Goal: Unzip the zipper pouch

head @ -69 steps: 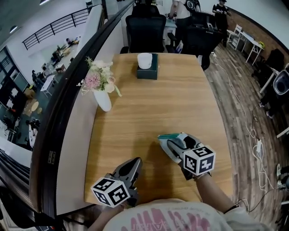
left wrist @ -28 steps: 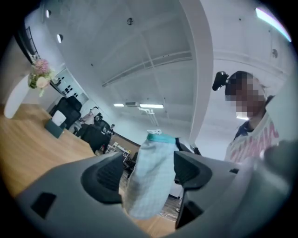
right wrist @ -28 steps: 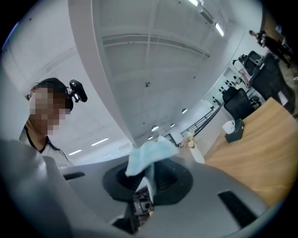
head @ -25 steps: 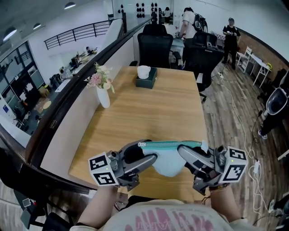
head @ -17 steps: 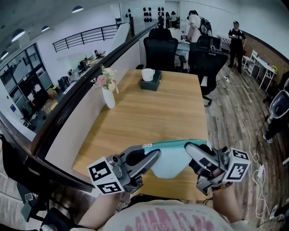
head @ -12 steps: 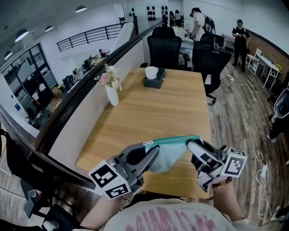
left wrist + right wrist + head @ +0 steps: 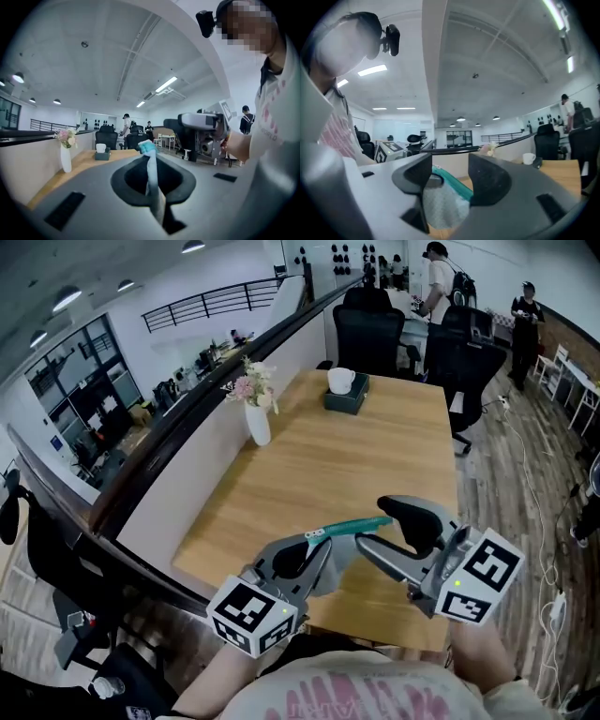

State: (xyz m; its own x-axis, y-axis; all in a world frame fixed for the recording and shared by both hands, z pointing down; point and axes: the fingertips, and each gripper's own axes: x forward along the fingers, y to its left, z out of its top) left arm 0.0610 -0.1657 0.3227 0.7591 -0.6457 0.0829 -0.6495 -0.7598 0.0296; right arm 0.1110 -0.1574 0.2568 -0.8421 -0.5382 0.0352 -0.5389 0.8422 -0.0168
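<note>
One zipper pouch (image 7: 340, 554) is held in the air over the near edge of the table (image 7: 375, 446), its teal zip edge uppermost and its pale mesh body hung beneath; what lies inside it cannot be made out. One end is clamped in the left gripper (image 7: 317, 542), whose jaws are pressed fully together on the fabric (in the left gripper view the pouch (image 7: 153, 183) is seen edge-on, running straight up between them). The other end is flanked by the right gripper (image 7: 371, 525), whose jaws have just been opening and are now spread wide; the pouch (image 7: 440, 204) lies between them, unpinched, with a gap shown beside it.

Further containers are counted on the table: one white vase (image 7: 258, 424), by the left edge, in which a bunch of pink and white flowers (image 7: 248, 385) is stood; one white cup (image 7: 340, 381), set on top of one dark box (image 7: 345, 403) at the far end; the cup's contents cannot be seen. Two black office chairs (image 7: 370, 329) are drawn up beyond the far end.
</note>
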